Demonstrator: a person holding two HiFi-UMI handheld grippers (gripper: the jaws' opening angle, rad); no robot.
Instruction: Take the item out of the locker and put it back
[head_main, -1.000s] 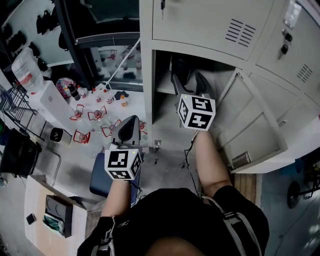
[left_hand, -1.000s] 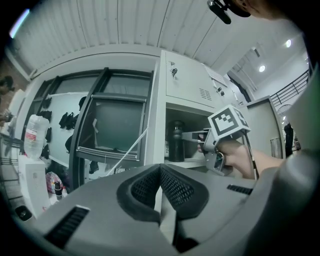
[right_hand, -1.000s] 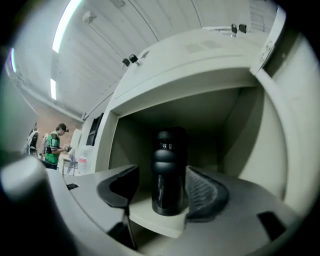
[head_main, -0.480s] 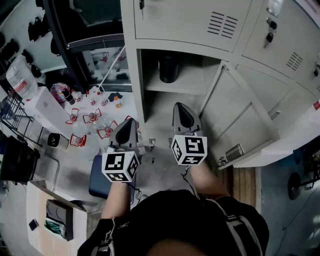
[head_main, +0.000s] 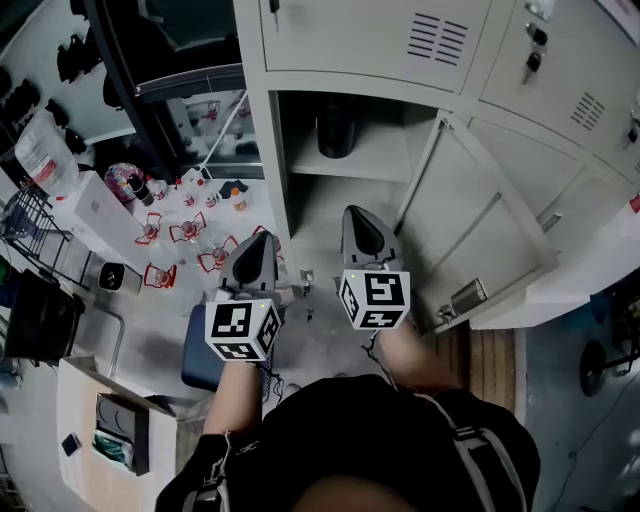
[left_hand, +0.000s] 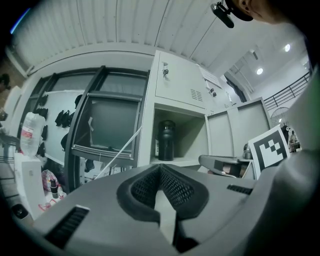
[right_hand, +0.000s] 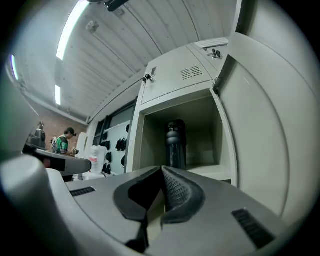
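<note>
A dark bottle (head_main: 336, 128) stands upright on the shelf inside the open locker (head_main: 290, 170); the bottle (right_hand: 175, 144) shows straight ahead in the right gripper view, and the bottle (left_hand: 166, 140) also in the left gripper view. My right gripper (head_main: 364, 226) is shut and empty, held below and in front of the locker opening, well clear of the bottle. My left gripper (head_main: 255, 253) hangs to its left, outside the locker, shut with nothing between its jaws.
The locker door (head_main: 490, 240) stands swung open to the right. Closed lockers (head_main: 400, 40) sit above. Left of the locker, small red-marked items (head_main: 190, 235) lie on the floor near a white box (head_main: 95, 215). A person (right_hand: 62, 142) stands far off.
My right gripper pulled back out of the locker and down, its jaws closing empty. The bottle stays on the shelf. The left gripper barely moved.
</note>
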